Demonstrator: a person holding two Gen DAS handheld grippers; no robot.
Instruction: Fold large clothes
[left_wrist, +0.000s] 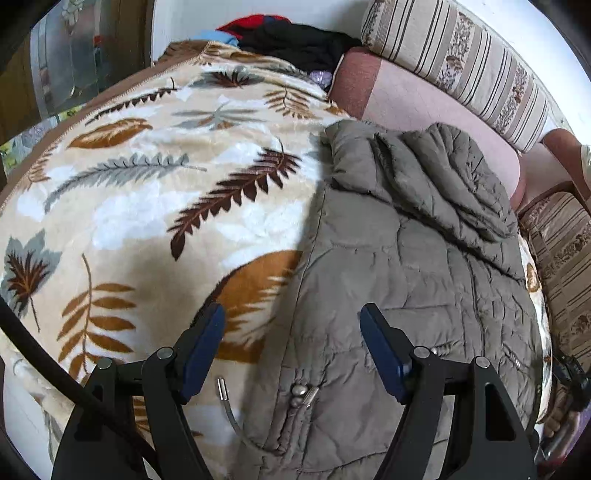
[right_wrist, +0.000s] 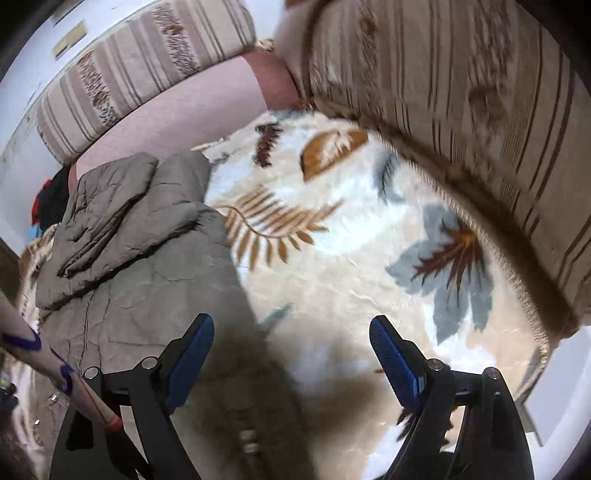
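We are looking at a quilted grey-green jacket (left_wrist: 406, 266) lying partly folded on the leaf-patterned blanket (left_wrist: 147, 184) beside the sofa cushions (left_wrist: 461, 70). We are judging it soft, puffy and light, somewhat slippery, best pinched at its hem or a side edge near the snaps (left_wrist: 301, 395). Our left gripper (left_wrist: 291, 350) is hanging released and wide over the jacket's lower edge, holding nothing. Our right gripper (right_wrist: 291, 354) is likewise standing wide and empty above the jacket's right edge and the blanket.

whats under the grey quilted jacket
The grey quilted jacket lies on a cream plush blanket with leaf prints, spread over a sofa. The blanket beneath the jacket is covered.
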